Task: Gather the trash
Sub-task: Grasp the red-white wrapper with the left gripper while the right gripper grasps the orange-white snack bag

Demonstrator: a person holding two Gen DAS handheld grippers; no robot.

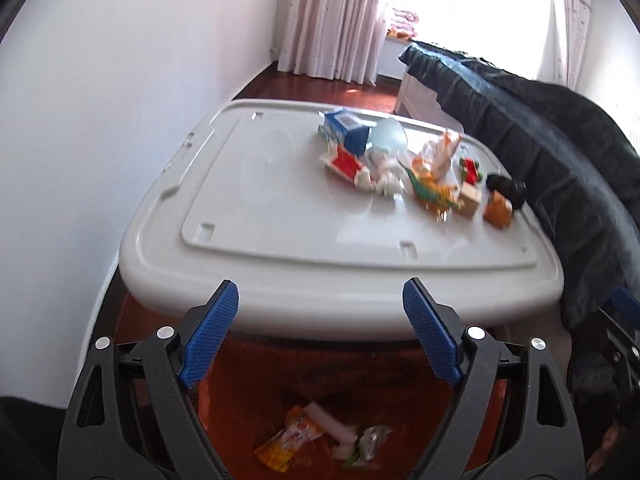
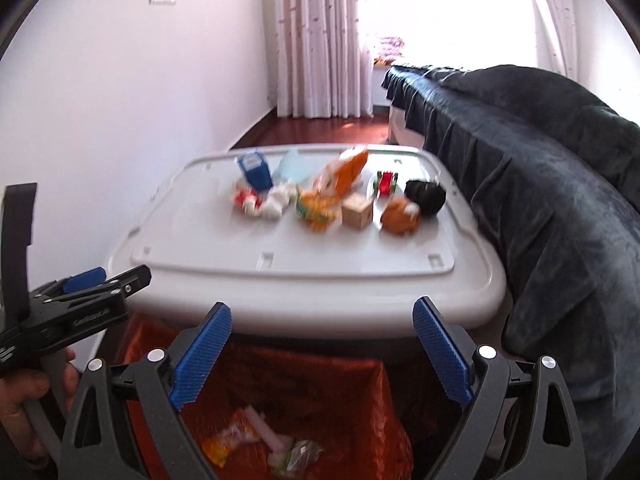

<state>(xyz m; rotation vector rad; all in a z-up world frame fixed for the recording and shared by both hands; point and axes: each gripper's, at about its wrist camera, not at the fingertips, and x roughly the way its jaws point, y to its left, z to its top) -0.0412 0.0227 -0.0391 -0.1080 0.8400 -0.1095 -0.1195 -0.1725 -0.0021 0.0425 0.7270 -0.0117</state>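
Note:
An orange-lined bin [image 1: 360, 376] stands below the table's near edge; a yellow wrapper [image 1: 288, 440], a white strip and a silvery wrapper lie in it. My left gripper [image 1: 320, 288] hangs open and empty above the bin. My right gripper [image 2: 322, 307] is also open and empty over the same bin [image 2: 320, 380]. On the white lid-like tabletop [image 1: 280, 240] lie a blue carton [image 1: 346, 130], a red-and-white packet [image 1: 346, 164], crumpled tissue [image 1: 386, 176] and an orange snack bag [image 1: 438, 156]. All of these lie well beyond both grippers.
Among the litter are a green dinosaur toy [image 1: 432, 196], a wooden cube [image 2: 357, 210], a red toy car [image 2: 386, 182], an orange plush [image 2: 400, 210] and a black lump [image 2: 426, 196]. A dark blanket [image 2: 560, 200] borders the right side. A white wall lies left.

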